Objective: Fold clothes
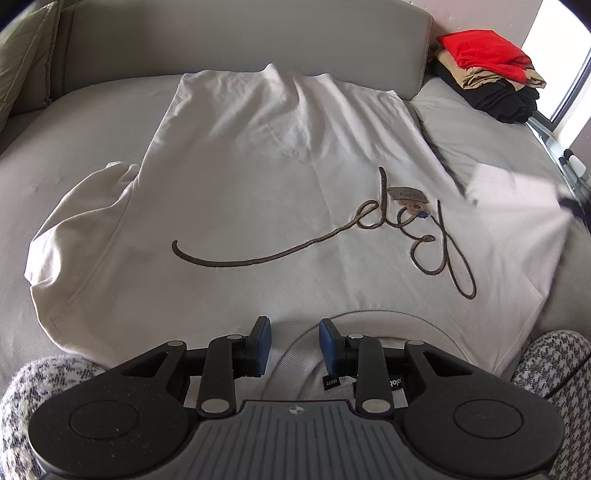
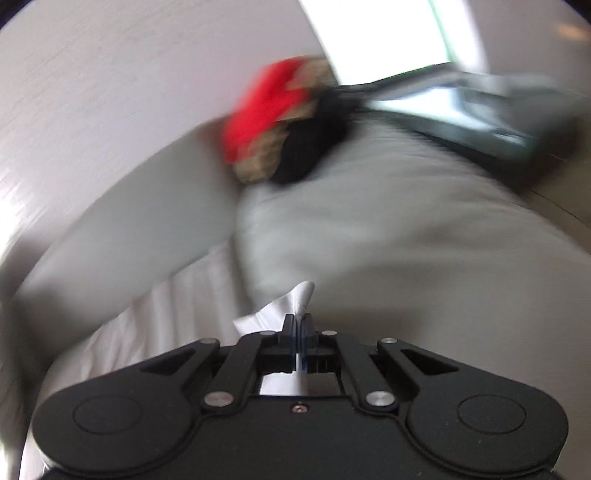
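We see the white T-shirt [image 1: 280, 177] spread front-up on the grey bed [image 1: 66, 147], its collar [image 1: 369, 325] nearest us and its hem up against the padded headboard [image 1: 240, 33]. The shirt's left sleeve [image 1: 77, 229] lies bunched but flat on the bed, with bare grey sheet beyond it on that side. On the other side the right sleeve [image 1: 517, 199] is blurred and looks raised off the bed. A cardboard tag [image 1: 410, 197] lies on the brown script lettering [image 1: 369, 229] across the chest.

A stack of folded clothes [image 1: 491, 81], red on top of tan and black, sits in the far corner by the window [image 1: 561, 48], well apart from the shirt.

Our left gripper [image 1: 295, 347] hovers low over the collar, level and pointing up the shirt toward the headboard; its jaws stand apart with nothing between them.

Our right gripper [image 2: 300, 332] points toward the folded stack [image 2: 280, 122] and window [image 2: 388, 37]; that view is heavily motion-blurred. Its jaws are pressed together on a pinch of white fabric [image 2: 284, 306], which pokes out above the fingertips, with more white cloth trailing down to the left.
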`<control>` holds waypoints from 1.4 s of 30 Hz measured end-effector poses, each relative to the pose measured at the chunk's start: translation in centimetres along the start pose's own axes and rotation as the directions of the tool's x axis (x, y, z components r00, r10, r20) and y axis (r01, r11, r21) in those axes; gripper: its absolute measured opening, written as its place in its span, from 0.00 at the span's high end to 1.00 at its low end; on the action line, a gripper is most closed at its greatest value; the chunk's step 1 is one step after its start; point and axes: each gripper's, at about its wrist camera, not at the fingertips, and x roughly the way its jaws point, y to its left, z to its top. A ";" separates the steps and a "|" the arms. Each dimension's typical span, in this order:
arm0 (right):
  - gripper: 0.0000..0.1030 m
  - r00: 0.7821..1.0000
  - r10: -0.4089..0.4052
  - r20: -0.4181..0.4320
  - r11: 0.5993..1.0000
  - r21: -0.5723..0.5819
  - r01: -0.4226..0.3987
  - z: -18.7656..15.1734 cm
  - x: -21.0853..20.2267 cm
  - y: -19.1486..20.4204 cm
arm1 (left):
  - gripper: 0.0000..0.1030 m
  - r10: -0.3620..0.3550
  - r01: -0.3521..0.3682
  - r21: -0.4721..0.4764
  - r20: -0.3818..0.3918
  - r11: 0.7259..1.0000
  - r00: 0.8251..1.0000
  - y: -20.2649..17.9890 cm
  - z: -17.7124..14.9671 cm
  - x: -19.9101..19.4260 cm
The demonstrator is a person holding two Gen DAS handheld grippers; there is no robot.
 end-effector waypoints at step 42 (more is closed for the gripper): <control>0.85 0.894 0.068 -0.442 0.967 -0.192 -0.168 -7.1 0.1 9.0 | 0.80 0.167 -0.167 -0.013 0.119 0.986 0.979 0.9 -3.5 -3.9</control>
